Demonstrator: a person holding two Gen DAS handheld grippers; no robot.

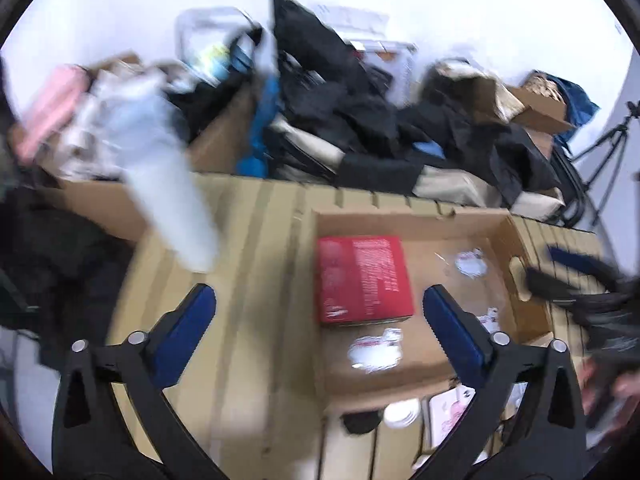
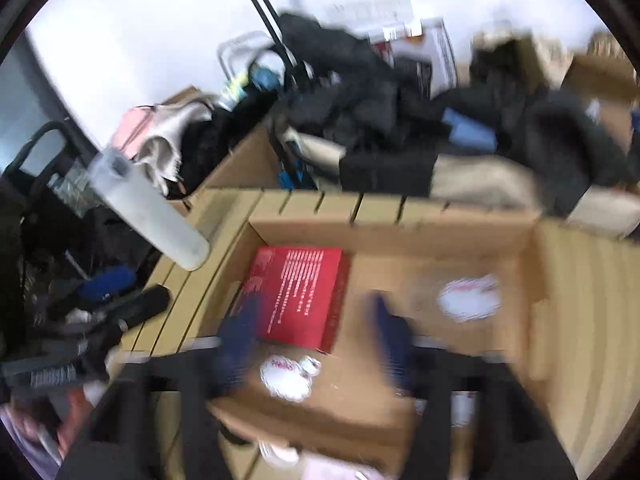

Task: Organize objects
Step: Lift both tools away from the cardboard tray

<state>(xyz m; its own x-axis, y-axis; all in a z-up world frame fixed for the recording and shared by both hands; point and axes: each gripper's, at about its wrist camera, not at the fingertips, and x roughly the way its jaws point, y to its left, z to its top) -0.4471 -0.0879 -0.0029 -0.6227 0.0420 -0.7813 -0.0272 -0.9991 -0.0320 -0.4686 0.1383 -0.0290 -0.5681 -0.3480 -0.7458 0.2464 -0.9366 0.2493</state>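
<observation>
Both your left gripper [image 1: 320, 304] and right gripper [image 2: 316, 344] hang spread and empty above the cardboard box [image 1: 532, 292]. The red box [image 1: 364, 278] lies flat inside it; it looks stiff and light, so pinch it across its opposite side edges.

The box [image 1: 416, 224] is plain brown cardboard, on a tan slatted table [image 1: 248, 264]. In it lies a red carton [image 1: 364, 278] printed with rows of small white text, beside white stickers [image 1: 376, 350] edged in red. The gripper pads [image 1: 188, 328] are deep blue on black arms. A pale grey-white tube [image 1: 170, 196] leans nearby; behind, black clothes [image 1: 360, 120] with blue patches.
</observation>
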